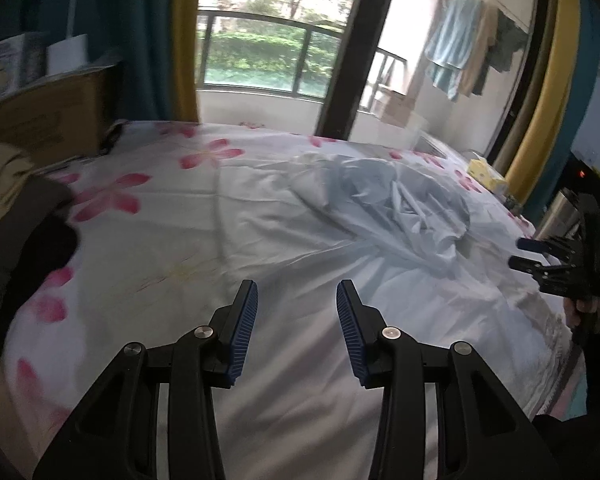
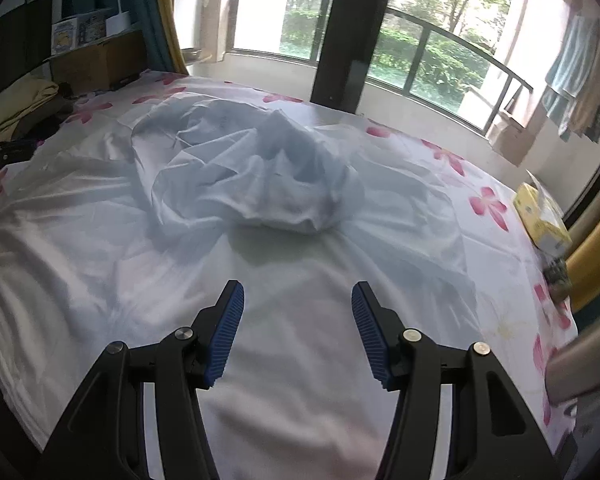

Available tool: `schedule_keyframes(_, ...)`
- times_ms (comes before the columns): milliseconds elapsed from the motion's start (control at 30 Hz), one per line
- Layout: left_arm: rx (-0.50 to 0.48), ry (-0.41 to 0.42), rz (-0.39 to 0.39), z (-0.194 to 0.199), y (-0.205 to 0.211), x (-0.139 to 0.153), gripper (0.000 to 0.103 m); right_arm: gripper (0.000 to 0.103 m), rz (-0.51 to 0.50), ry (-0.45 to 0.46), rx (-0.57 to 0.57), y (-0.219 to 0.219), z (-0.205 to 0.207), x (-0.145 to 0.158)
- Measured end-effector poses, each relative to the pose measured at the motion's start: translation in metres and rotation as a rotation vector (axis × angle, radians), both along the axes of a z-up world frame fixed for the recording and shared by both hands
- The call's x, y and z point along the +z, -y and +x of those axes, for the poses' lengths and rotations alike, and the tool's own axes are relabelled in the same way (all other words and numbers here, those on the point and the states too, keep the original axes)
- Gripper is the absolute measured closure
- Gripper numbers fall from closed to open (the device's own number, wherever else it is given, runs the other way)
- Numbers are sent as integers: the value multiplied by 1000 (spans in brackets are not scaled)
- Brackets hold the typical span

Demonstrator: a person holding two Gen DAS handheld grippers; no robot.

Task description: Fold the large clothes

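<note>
Both sets of jaws stand apart and hold nothing. The left gripper (image 1: 297,304) and right gripper (image 2: 298,304) hover above the bed (image 2: 496,320). The pale blue garment (image 2: 244,168) lies crumpled at twelve o'clock of the right gripper, at one o'clock of the left. Folding looks unstarted; the next move likely calls for finding two edges and spreading the cloth flat.

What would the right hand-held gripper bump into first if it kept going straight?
Probably the crumpled pale cloth heaped on the bed. The right hand-held gripper is open and points at it, though depth is hard to judge.
</note>
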State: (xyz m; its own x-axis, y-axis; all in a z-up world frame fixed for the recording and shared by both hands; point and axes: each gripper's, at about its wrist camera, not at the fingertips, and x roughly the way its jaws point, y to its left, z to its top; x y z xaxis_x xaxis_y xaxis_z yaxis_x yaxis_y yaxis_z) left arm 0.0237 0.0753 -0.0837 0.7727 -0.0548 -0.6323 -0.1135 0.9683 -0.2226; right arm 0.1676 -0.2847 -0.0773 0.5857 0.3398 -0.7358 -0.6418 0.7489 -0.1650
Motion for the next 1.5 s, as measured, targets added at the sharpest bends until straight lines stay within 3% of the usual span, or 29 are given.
schedule_keyframes(467,135,-32,28,-64,-18,-19,60,47,5,4,-180,66,-23,-2)
schedule_keyframes(533,136,-28,-19,-70,-21,-23,60,47,4,3,-219,79,-25,-4)
schedule_keyframes(733,127,-34,-23,-80,-18,-26,60,47,-6,-15,-348,120,-34,-14)
schedule_keyframes(933,150,-38,41,-92,-13,-35,60,47,13,-27,-477,162,-41,-19)
schedule_keyframes(1000,148,-47,30,-92,-12,-38,60,47,24,-46,-509,173,-42,-23)
schedule_keyframes(1333,163,-82,23,-115,-17,-42,59,47,131,-70,-475,174,-53,-28)
schedule_keyframes(1400,149,-100,24,-118,-16,-46,43,47,144,-90,-456,171,-53,-31)
schedule_keyframes(1500,149,-98,24,-125,-14,-46,41,47,135,-76,-439,165,-56,-34)
